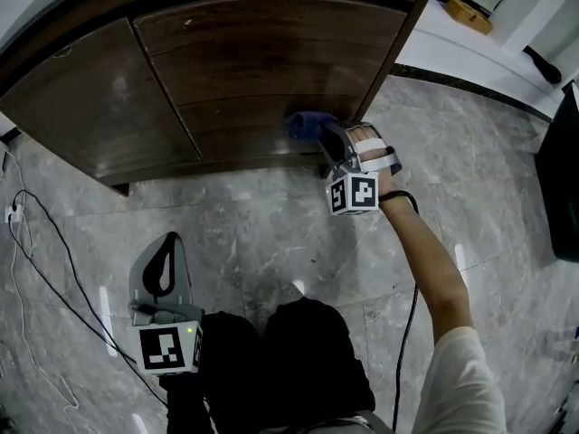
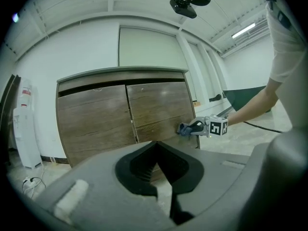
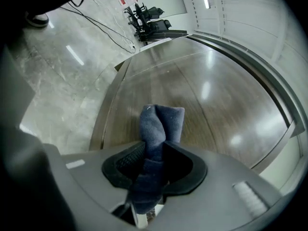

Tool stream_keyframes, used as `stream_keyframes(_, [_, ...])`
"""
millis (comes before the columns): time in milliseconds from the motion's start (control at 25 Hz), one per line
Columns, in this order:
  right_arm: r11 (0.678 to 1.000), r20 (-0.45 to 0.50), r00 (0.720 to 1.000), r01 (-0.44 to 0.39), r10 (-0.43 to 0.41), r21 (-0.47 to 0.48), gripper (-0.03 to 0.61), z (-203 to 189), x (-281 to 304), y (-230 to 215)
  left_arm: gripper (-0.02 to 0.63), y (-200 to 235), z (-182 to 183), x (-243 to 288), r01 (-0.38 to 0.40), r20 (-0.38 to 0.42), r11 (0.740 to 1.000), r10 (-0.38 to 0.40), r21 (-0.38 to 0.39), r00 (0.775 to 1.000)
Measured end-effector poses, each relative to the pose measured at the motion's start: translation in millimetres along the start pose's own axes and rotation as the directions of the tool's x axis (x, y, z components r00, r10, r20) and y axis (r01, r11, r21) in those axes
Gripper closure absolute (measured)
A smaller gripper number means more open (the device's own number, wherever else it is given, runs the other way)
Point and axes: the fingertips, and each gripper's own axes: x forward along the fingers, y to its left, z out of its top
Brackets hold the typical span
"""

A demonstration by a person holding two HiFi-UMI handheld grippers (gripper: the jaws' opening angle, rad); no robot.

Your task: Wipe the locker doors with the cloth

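The locker is dark brown wood with a left door [image 1: 99,107] and a right door [image 1: 271,52]. A dark blue cloth [image 1: 303,125] is pressed against the lower part of the right door, near its right edge. My right gripper [image 1: 318,136] is shut on it. In the right gripper view the cloth [image 3: 159,124] stands bunched between the jaws, its end against the glossy door [image 3: 207,109]. My left gripper [image 1: 168,242] hangs low over the floor by my knee, shut and empty. From the left gripper view both doors [image 2: 159,109], the cloth [image 2: 184,128] and the right gripper [image 2: 192,127] show.
Grey marble floor [image 1: 253,242] runs in front of the locker. Black cables [image 1: 36,242] and a white plug [image 1: 13,213] lie at the left. A white ledge with a yellow object [image 1: 469,14] is at the right, a dark panel [image 1: 561,179] beside it. A white appliance [image 2: 24,124] stands left of the locker.
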Motion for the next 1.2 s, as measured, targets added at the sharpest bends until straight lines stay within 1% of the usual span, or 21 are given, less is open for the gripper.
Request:
stream_keyframes(200, [0.997, 0.018, 0.998, -0.063, 0.064, -0.037, 0.465, 1.5, 19.3, 49.4, 0.611, 8.5, -10.0, -5.2, -0.033, -0.023, 0.999, 0.033, -0.002, 0.999])
stream_keyframes(320, [0.99, 0.002, 0.991, -0.133, 0.133, -0.038, 0.465, -2.3, 28.2, 83.0, 0.611, 12.3, -14.9, -5.9, -0.042, -0.034, 0.999, 0.042, -0.005, 0.999])
stream_keyframes(440, [0.978, -0.024, 0.978, -0.207, 0.206, -0.035, 0.465, -7.2, 37.8, 118.9, 0.611, 14.6, -19.1, -6.3, -0.048, -0.043, 0.999, 0.047, -0.008, 0.998])
stream_keyframes(520, [0.974, -0.037, 0.974, -0.227, 0.226, -0.028, 0.465, -8.9, 41.6, 131.5, 0.611, 14.9, -20.9, -6.0, -0.049, -0.048, 0.999, 0.049, -0.01, 0.998])
stream_keyframes(600, [0.974, -0.043, 0.974, -0.224, 0.223, -0.032, 0.465, -8.8, 42.4, 131.2, 0.611, 16.4, -21.4, -5.7, -0.051, -0.048, 0.999, 0.05, -0.011, 0.998])
stream_keyframes(680, [0.977, -0.039, 0.978, -0.206, 0.204, -0.052, 0.465, -4.7, 39.7, 121.1, 0.611, 18.2, -21.9, -7.0, -0.054, -0.048, 0.998, 0.053, -0.013, 0.997])
stream_keyframes(800, [0.987, -0.012, 0.991, -0.136, 0.136, -0.082, 0.465, 11.5, 32.0, 84.5, 0.611, 18.3, -23.1, -9.2, -0.054, -0.046, 0.998, 0.053, -0.022, 0.998])
stream_keyframes(880, [0.992, 0.009, 0.997, -0.081, 0.082, -0.098, 0.465, 27.2, 26.0, 50.9, 0.611, 17.5, -22.7, -9.7, -0.051, -0.04, 0.998, 0.049, -0.029, 0.998])
stream_keyframes(1000, [0.995, 0.014, 1.0, -0.004, 0.005, -0.097, 0.465, 49.2, 13.0, -4.2, 0.611, 16.3, -22.6, -11.1, -0.045, -0.031, 0.998, 0.044, -0.036, 0.999])
stream_keyframes(1200, [0.985, 0.035, 0.991, 0.129, -0.126, -0.114, 0.465, 80.8, -6.6, -92.6, 0.611, 18.6, -20.6, -18.1, -0.047, -0.008, 0.997, 0.047, -0.055, 0.999])
